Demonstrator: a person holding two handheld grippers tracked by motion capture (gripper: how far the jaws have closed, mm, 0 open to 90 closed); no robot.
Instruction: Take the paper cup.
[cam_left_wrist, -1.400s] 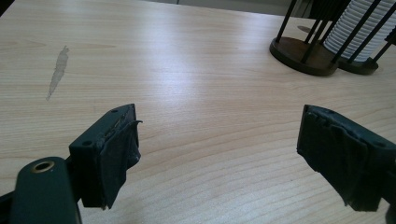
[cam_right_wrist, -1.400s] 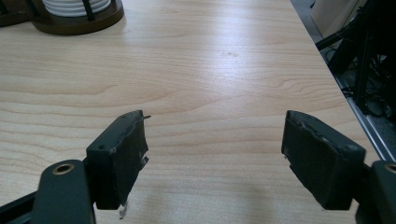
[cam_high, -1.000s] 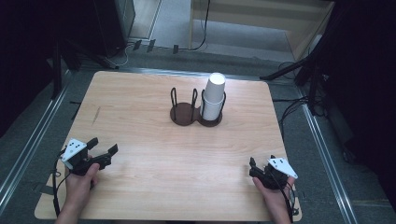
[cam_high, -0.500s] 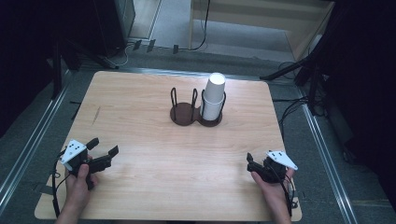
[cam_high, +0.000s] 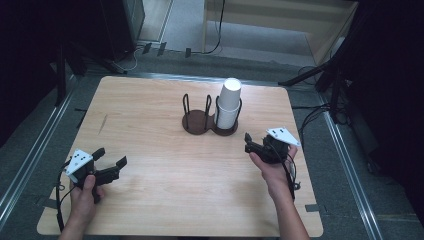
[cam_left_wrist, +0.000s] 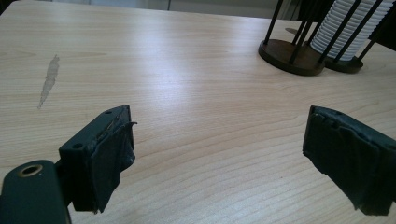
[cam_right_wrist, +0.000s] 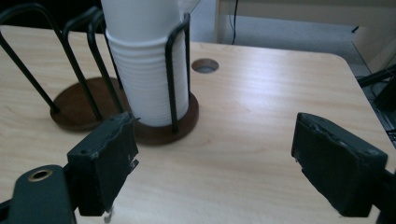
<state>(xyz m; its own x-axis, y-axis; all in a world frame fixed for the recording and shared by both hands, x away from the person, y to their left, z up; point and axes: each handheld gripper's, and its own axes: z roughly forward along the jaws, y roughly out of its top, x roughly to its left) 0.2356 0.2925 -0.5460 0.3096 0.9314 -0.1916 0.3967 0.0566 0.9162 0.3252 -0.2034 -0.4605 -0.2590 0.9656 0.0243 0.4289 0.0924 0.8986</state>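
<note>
A stack of white paper cups (cam_high: 229, 102) stands in the right ring of a dark wire cup holder (cam_high: 196, 122) at the table's middle back. The holder's left ring is empty. My right gripper (cam_high: 248, 142) hovers open just right of and nearer than the cups, its jaws pointing at them. In the right gripper view the cups (cam_right_wrist: 144, 79) stand close ahead, left of the gap between the open jaws of the right gripper (cam_right_wrist: 215, 154). My left gripper (cam_high: 110, 157) is open near the front left, far from the holder (cam_left_wrist: 289, 51), with nothing between its jaws.
The wooden table (cam_high: 150, 100) has a pale scuff mark (cam_left_wrist: 49, 79) at its left and a round cable hole (cam_right_wrist: 204, 66) behind the cups. Metal rails and dark equipment with cables surround the table. A wooden shelf stands at the back.
My right gripper has moved from the front right corner forward and left, up to the cup holder. The left gripper has stayed nearly still.
</note>
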